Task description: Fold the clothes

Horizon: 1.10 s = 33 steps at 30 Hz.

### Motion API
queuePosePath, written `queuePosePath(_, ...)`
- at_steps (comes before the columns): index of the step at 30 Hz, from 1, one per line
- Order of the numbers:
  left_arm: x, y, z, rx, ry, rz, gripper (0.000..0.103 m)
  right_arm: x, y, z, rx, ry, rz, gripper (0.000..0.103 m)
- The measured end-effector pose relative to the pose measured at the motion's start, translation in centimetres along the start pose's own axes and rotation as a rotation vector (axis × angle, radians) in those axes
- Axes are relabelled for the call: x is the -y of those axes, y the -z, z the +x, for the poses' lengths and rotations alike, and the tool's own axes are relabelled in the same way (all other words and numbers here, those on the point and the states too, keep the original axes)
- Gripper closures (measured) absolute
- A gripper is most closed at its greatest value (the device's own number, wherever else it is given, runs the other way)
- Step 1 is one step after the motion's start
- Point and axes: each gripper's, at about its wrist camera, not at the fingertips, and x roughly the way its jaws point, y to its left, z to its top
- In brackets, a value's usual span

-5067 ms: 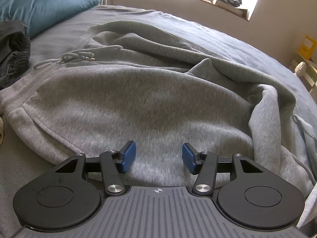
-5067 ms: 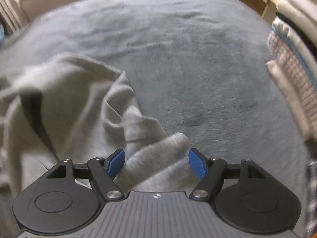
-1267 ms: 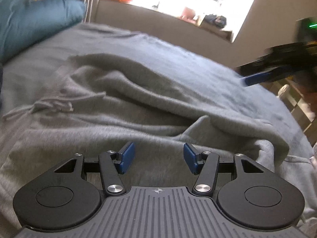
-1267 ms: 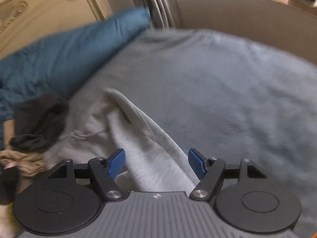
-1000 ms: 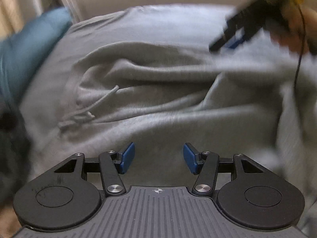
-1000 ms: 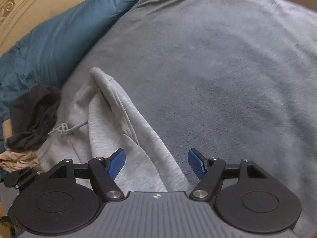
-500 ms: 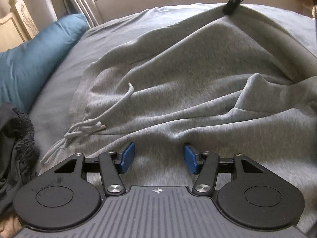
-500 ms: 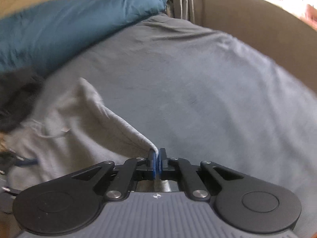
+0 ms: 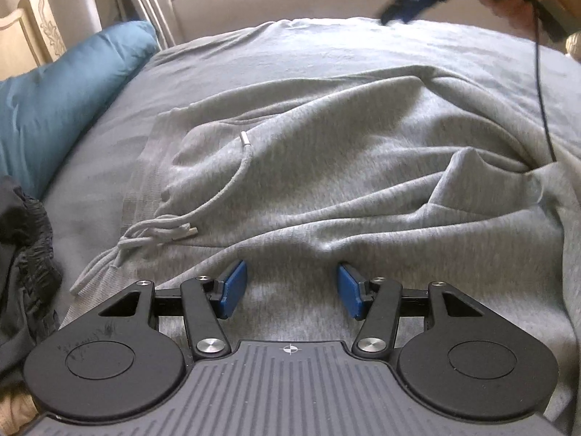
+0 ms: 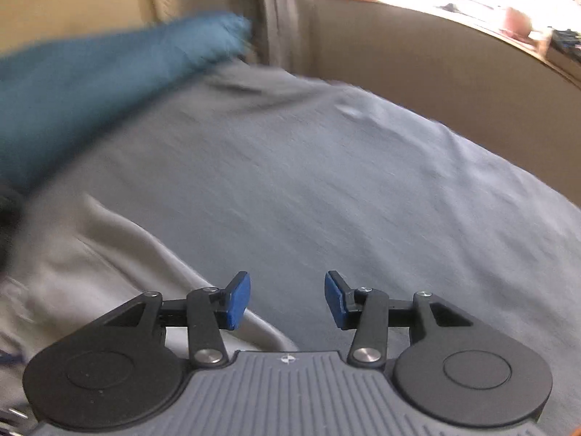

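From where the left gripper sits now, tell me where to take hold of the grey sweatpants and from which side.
Grip the ribbed waistband at its far corner, coming in from the pillow side. That edge lies flat and exposed on the bedspread, thick enough to pinch; steer clear of the loose drawstring. The left gripper is open.

- A grey bedspread (image 9: 326, 47) fills the frame.
- A teal pillow (image 9: 65, 87) lies at 9 o'clock, beside a carved cream headboard (image 9: 40, 25).
- Curtains (image 9: 141, 3) hang at 11 o'clock.
- Daylight floods a windowsill (image 10: 454, 3) at 1 o'clock.
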Motion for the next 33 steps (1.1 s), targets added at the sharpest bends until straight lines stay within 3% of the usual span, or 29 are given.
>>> queuePosePath(3, 0.0, -0.2, -0.3, 0.011, -0.002, -0.004, 0.048, -4.4, -1.4, 3.6, -0.071, -0.132, -0.081, 0.06)
queuePosePath(6, -0.2, -0.3, -0.5, 0.018, -0.008, -0.009, 0.048, -8.7, -2.4, 8.7, -0.116, -0.12, -0.183, 0.06)
queuePosePath(8, -0.3, -0.2, -0.7, 0.02, -0.012, -0.012, 0.048, -10.2, -3.2, 10.9, -0.113, -0.123, -0.187, 0.059)
queuePosePath(11, -0.6, 0.2, -0.8, 0.018, -0.024, -0.02, 0.048, -11.1, -4.3, 13.3, -0.115, -0.153, -0.166, 0.04)
queuePosePath(12, -0.7, 0.3, -0.7, 0.015, -0.029, -0.026, 0.048, -11.4, -4.3, 14.2, -0.136, -0.142, -0.172, 0.029)
queuePosePath(14, -1.1, 0.6, -0.7, 0.011, -0.046, -0.04, 0.048, -11.9, -4.2, 15.8, -0.186, -0.112, -0.187, 0.025)
queuePosePath(15, -1.4, 0.7, -0.6, 0.011, -0.057, -0.049, 0.048, -12.1, -4.2, 16.6, -0.21, -0.098, -0.195, 0.029)
queuePosePath(17, -2.0, 0.8, -0.4, 0.007, -0.072, -0.072, 0.048, -12.3, -4.5, 16.5, -0.193, -0.103, -0.197, 0.048)
queuePosePath(18, -2.3, 0.8, -0.3, 0.003, -0.077, -0.087, 0.048, -12.4, -4.6, 16.4, -0.181, -0.107, -0.197, 0.091)
queuePosePath(19, -2.7, 0.8, -0.2, -0.002, -0.085, -0.103, 0.048, -12.4, -4.8, 16.3, -0.17, -0.111, -0.197, 0.101)
queuePosePath(21, -3.1, 0.8, 0.1, -0.013, -0.103, -0.128, 0.048, -12.5, -5.1, 16.1, -0.146, -0.12, -0.197, 0.102)
queuePosePath(26, -2.9, 0.5, 0.6, -0.051, -0.135, -0.136, 0.048, -12.0, -5.0, 17.7, -0.048, -0.047, -0.131, 0.103)
queuePosePath(29, -2.5, 0.3, 0.6, -0.065, -0.156, -0.119, 0.048, -11.2, -4.6, 19.1, -0.047, -0.004, -0.049, 0.103)
queuePosePath(31, -2.5, 0.1, 0.5, -0.074, -0.164, -0.125, 0.048, -10.2, -4.8, 18.0, -0.048, -0.066, 0.008, 0.101)
queuePosePath(32, -2.5, 0.1, 0.4, -0.077, -0.168, -0.128, 0.048, -9.4, -5.0, 17.3, -0.07, -0.14, 0.036, 0.099)
queuePosePath(33, -2.6, 0.1, 0.3, -0.08, -0.175, -0.13, 0.048, -8.9, -5.1, 16.7, -0.082, -0.164, 0.03, 0.09)
